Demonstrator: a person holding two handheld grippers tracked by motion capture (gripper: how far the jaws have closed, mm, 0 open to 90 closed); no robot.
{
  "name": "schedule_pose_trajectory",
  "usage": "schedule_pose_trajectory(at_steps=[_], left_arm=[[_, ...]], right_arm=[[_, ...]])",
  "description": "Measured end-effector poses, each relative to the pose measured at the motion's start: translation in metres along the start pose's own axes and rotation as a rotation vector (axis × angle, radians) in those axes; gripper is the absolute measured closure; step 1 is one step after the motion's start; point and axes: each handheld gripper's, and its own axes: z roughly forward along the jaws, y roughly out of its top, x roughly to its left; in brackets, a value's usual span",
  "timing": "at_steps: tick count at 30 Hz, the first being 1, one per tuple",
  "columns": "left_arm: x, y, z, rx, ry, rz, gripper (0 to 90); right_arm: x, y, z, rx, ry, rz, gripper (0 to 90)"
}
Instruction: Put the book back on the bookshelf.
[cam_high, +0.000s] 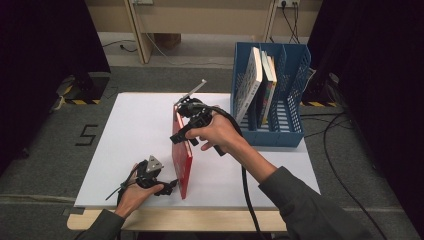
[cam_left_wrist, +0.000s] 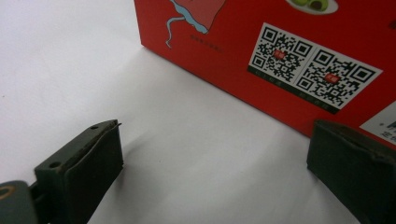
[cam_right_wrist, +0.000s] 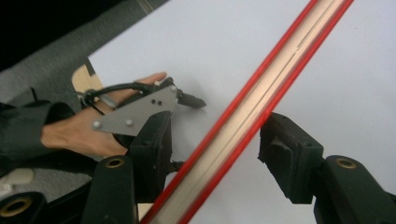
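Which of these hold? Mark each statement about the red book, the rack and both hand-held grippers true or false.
1. The red book stands on edge on the white board. True.
2. The right hand-held gripper has a jaw on either side of the book's top edge. True.
3. The blue rack is empty. False: books stand in it.
4. The left hand-held gripper is clamped on the book. False: its jaws stand open beside the cover.
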Motion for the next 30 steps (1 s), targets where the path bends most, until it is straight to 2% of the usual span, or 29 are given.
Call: schedule_pose_trajectory(at_steps=[5,9,12,14,16,21,25,30], left_arm=[[0.001,0.0,-0.001,-0.001,-0.014,0.001,5.2],[0.006,-0.003,-0.003,-0.007,-0.025,-0.015,4.1],[0.014,-0.004,-0.008,-0.021,-0.018,-0.039,17.6],[0.021,-0.006,-0.009,-0.025,-0.012,-0.066,13.5],[0.025,-0.006,-0.01,-0.031,-0.014,-0.09,14.8],[0.028,-0.008,-0.012,-0.029,-0.011,-0.091,15.1],[0.028,-0.008,-0.012,-0.027,-0.013,-0.087,15.0],[0.028,-0.008,-0.011,-0.027,-0.013,-0.088,14.9]], right_arm=[[-0.003,-0.001,-0.003,0.045,-0.063,-0.054,53.4],[-0.016,-0.011,-0.01,0.048,-0.103,-0.087,63.0],[-0.027,-0.023,-0.017,0.025,-0.067,-0.068,64.4],[-0.031,-0.031,-0.022,0.007,-0.057,-0.063,64.7],[-0.033,-0.037,-0.026,-0.003,-0.048,-0.06,64.9],[-0.034,-0.046,-0.04,-0.027,-0.048,-0.069,67.8],[-0.035,-0.051,-0.057,-0.033,-0.055,-0.095,71.7],[-0.039,-0.059,-0.075,-0.039,-0.091,-0.095,74.9]])
